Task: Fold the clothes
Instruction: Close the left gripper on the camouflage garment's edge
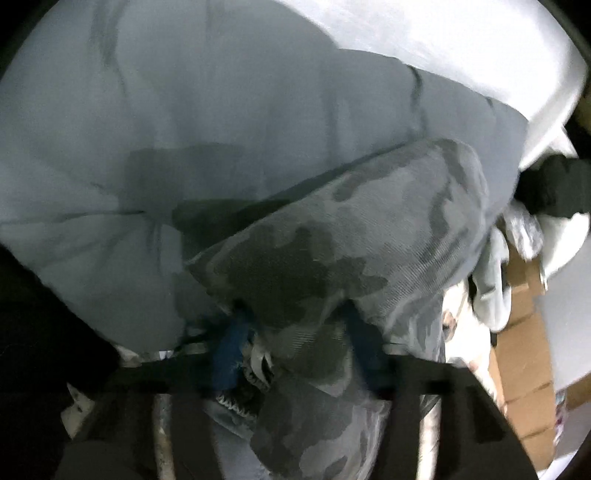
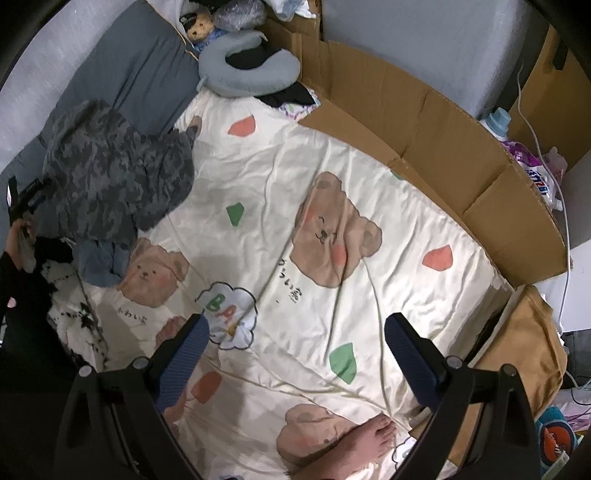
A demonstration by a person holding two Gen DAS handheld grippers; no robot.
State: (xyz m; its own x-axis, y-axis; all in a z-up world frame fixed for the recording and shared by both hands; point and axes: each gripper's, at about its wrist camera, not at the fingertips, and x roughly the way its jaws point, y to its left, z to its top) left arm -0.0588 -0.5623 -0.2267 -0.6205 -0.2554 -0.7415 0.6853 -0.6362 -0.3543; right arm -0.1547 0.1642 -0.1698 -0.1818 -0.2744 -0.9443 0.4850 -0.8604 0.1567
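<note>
Looking along my left gripper (image 1: 295,332), I see only cloth at close range: its blue pads (image 1: 229,350) are pinched on a fold of the camouflage garment (image 1: 332,240), which bunches between the fingers and spills back under the tool, with a pale grey cushion (image 1: 147,129) filling everything beyond the tips. My right-wrist view gives the room the left one lacks. There my right gripper (image 2: 295,343) hangs with its jaws wide apart and nothing between them, pointing steeply down at the cream quilt (image 2: 369,314) printed with brown bears and coloured patches. Far off to the left of those fingers the same garment (image 2: 114,173) lies as a rumpled grey-and-black heap at the quilt's edge, partly on the grey cushion (image 2: 129,70), with a bluish piece of cloth (image 2: 99,262) just below it. At the frame's left edge a hand (image 2: 18,236) holds a black tool against that heap. Ahead of my right fingers flattened cardboard (image 2: 461,162) walls the quilt's far side; a neck pillow (image 2: 251,66) and teddy bear (image 2: 201,26) sit further off. A bare foot (image 2: 369,439) rests on the quilt near my right finger.
</note>
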